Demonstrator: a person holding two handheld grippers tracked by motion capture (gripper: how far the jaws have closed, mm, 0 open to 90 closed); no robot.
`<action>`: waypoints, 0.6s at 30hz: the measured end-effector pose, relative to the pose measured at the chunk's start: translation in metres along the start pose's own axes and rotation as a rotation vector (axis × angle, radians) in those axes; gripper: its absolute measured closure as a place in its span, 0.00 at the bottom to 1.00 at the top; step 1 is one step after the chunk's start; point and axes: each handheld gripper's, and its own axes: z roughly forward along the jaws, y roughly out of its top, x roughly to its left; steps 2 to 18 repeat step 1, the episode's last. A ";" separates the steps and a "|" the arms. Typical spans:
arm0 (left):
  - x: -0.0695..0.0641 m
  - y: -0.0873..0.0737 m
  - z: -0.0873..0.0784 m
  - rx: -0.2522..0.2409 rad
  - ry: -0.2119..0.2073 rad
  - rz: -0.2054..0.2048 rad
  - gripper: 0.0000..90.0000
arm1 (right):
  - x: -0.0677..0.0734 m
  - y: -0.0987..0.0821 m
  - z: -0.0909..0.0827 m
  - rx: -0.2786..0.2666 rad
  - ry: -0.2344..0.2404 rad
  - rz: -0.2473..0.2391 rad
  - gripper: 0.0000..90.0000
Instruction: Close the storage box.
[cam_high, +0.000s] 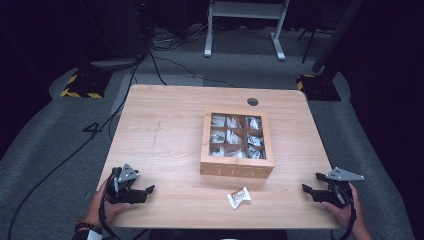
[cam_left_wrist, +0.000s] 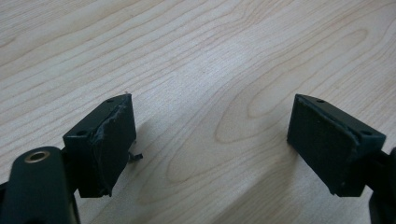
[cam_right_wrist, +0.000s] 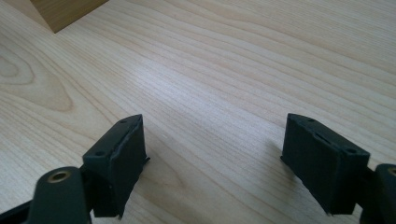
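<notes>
On the wooden table (cam_high: 165, 130), near its centre and a little to the right, sits a wooden tea box (cam_high: 237, 144) with a clear window in its lid. Through the window nine compartments show, three rows of three, each holding pale sachets; the print on them is too small to read. The lid lies flat on the box.

Just in front of the box's near face, apart from it, one loose tea sachet (cam_high: 238, 197) lies flat on the bare tabletop. It is white with a small red mark, and sits roughly midway between the two grippers, well apart from both.

Left gripper (cam_high: 148, 191): at the near left corner of the table, held low in the person's left hand (cam_high: 107, 207), jaws pointing right toward the sachet. In the left gripper view (cam_left_wrist: 212, 140) the jaws stand wide apart over bare wood grain, with nothing between the pads. Released.

Right gripper (cam_high: 306, 188): at the near right edge, held in the right hand (cam_high: 345, 207), jaws pointing left. In the right gripper view (cam_right_wrist: 215, 156) the jaws are likewise spread with only tabletop between them; a corner of the box shows at the far left. Released, holding nothing.

A round cable hole (cam_high: 252, 101) sits at the table's far edge, beyond the box.
</notes>
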 end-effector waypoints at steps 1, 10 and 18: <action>0.000 0.000 0.000 0.000 0.000 -0.001 0.18 | 0.000 0.000 0.000 0.000 0.000 0.000 0.24; 0.000 0.000 0.000 0.000 0.000 -0.001 0.18 | 0.000 0.000 0.000 0.000 0.000 0.000 0.24; 0.000 0.000 0.000 0.000 0.000 -0.001 0.18 | 0.000 0.000 0.000 0.000 0.000 0.000 0.24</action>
